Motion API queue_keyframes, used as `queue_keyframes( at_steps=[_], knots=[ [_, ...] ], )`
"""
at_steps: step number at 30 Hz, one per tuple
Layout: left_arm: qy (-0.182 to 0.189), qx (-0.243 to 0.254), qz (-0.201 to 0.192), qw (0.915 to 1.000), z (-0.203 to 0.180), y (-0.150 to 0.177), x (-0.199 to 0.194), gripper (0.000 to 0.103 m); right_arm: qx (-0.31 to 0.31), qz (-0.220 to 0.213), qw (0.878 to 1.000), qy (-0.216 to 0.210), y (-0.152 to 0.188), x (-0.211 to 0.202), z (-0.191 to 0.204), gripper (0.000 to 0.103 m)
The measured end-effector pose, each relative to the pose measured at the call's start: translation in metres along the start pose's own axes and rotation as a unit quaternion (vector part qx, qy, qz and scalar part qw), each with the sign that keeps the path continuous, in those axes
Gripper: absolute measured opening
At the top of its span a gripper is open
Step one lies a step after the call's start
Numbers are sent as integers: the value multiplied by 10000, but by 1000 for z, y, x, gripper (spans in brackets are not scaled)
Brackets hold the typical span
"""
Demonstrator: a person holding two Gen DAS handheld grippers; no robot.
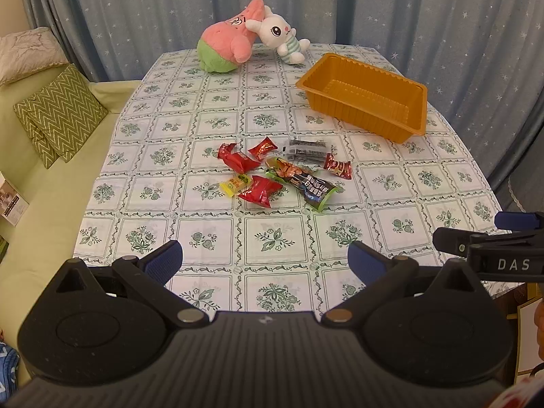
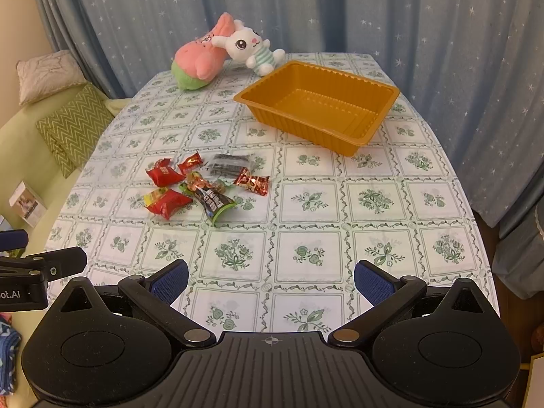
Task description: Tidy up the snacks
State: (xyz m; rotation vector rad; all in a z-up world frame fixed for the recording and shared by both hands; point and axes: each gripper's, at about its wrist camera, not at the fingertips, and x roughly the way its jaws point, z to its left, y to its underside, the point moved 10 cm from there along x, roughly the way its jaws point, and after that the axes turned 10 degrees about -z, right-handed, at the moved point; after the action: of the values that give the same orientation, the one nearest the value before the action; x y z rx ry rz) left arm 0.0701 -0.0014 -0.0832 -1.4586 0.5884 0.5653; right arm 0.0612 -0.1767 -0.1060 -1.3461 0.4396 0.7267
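Observation:
Several snack packets lie in a loose pile mid-table: red packets point(image 1: 260, 190) point(image 2: 166, 202), a yellow one point(image 1: 234, 184), a dark green-edged bag point(image 1: 314, 188) point(image 2: 214, 204) and a clear pack of dark sticks point(image 1: 304, 149) point(image 2: 228, 165). An empty orange tray point(image 1: 363, 97) point(image 2: 318, 102) stands behind them to the right. My left gripper point(image 1: 265, 260) is open and empty above the near table edge. My right gripper point(image 2: 271, 280) is open and empty, also near the front edge, right of the left one.
A pink plush point(image 1: 229, 40) point(image 2: 200, 61) and a white bunny plush point(image 1: 278, 34) point(image 2: 250, 47) lie at the table's far end. A green sofa with cushions point(image 1: 59, 119) point(image 2: 68, 125) is on the left. Blue curtains hang behind.

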Motion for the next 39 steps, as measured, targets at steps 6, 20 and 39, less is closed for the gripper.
queue_keyframes(
  at_steps=[6, 20, 39],
  knots=[
    [-19, -11, 1, 10000, 1, 2, 0, 103, -7, 9, 10000, -28, 0, 1, 0, 103],
    [-377, -205, 40, 9991, 3, 5, 11, 103, -195, -36, 9991, -377, -2, 13, -11, 103],
    [-509, -621, -114, 9967, 23, 33, 41, 99, -643, -407, 9869, -1423, 3, 49, -1, 103]
  ],
)
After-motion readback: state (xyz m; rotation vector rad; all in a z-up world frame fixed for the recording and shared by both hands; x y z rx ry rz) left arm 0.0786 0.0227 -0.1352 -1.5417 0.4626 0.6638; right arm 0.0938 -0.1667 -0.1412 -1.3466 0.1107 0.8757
